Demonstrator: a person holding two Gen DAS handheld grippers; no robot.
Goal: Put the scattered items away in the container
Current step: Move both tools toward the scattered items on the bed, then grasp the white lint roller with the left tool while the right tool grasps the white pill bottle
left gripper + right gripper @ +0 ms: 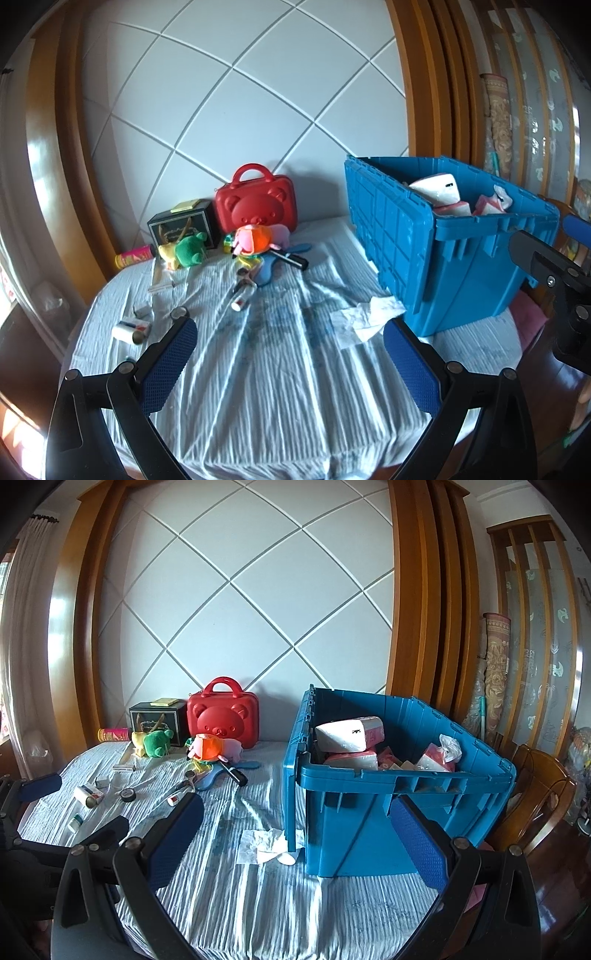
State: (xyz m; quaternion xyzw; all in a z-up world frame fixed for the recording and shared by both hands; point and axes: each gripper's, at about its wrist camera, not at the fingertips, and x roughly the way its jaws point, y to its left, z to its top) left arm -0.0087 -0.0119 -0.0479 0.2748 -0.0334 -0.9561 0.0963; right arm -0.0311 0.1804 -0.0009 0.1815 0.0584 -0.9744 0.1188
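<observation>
Blue crate [388,805] on the table's right side already holds tissue packs [349,734]; red bear case [221,716], plush toys [177,746], small tubes and bottles [88,794] and a crumpled tissue [262,843] lie outside on the cloth. Your left gripper [290,365] and right gripper [295,843] are both spread, holding nothing. Clutter sits ahead-left of both, well apart; the tissue is nearest your right.

Right gripper [295,823] held above the cloth [236,897], jaws spread wide, nothing between them. Blue bin [369,812] right of centre, holding tissue packs [349,733]. Crumpled tissue [266,843] on the cloth at the bin's near left corner. Red case [221,716], green plush [157,742] and small clutter at far left. Left gripper [38,788] at the left edge.
</observation>
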